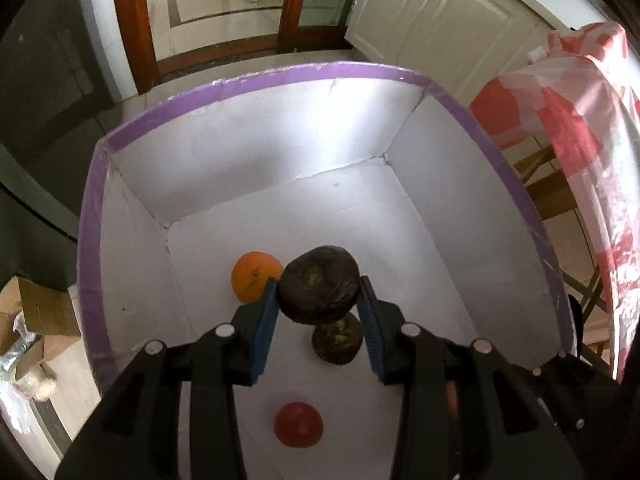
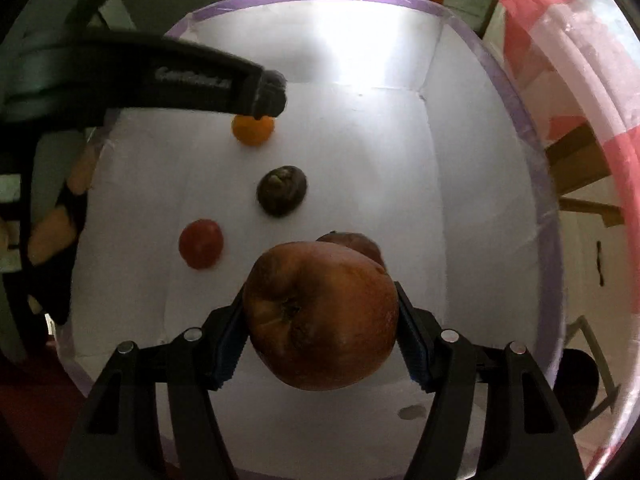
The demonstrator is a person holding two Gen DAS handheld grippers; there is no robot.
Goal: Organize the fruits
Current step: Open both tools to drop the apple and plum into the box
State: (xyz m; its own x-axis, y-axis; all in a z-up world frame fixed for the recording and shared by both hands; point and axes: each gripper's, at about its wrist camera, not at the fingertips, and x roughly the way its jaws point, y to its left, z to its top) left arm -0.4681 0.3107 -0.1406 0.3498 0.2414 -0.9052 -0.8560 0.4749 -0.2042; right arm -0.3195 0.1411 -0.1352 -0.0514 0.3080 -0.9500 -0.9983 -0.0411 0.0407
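Observation:
A white box with a purple rim [image 1: 256, 78] lies under both grippers. My left gripper [image 1: 319, 282] is shut on a dark brown round fruit [image 1: 318, 294], held above the box floor. Below it lie a second dark fruit [image 1: 338, 342], an orange [image 1: 252, 280] and a red fruit [image 1: 298, 424]. My right gripper [image 2: 319, 290] is shut on a large red-brown apple [image 2: 320, 320]. Behind that apple a second apple [image 2: 360, 246] is partly hidden. The dark fruit [image 2: 282, 190], red fruit [image 2: 200, 244] and orange [image 2: 252, 132] show there too, with the left gripper [image 2: 272, 96] over the orange.
A red-and-white checked cloth [image 1: 580, 120] hangs over a wooden table to the right of the box. An opened cardboard carton [image 1: 40, 312] sits on the floor at the left. White cabinets [image 1: 440, 20] and a wooden door frame [image 1: 132, 20] stand beyond.

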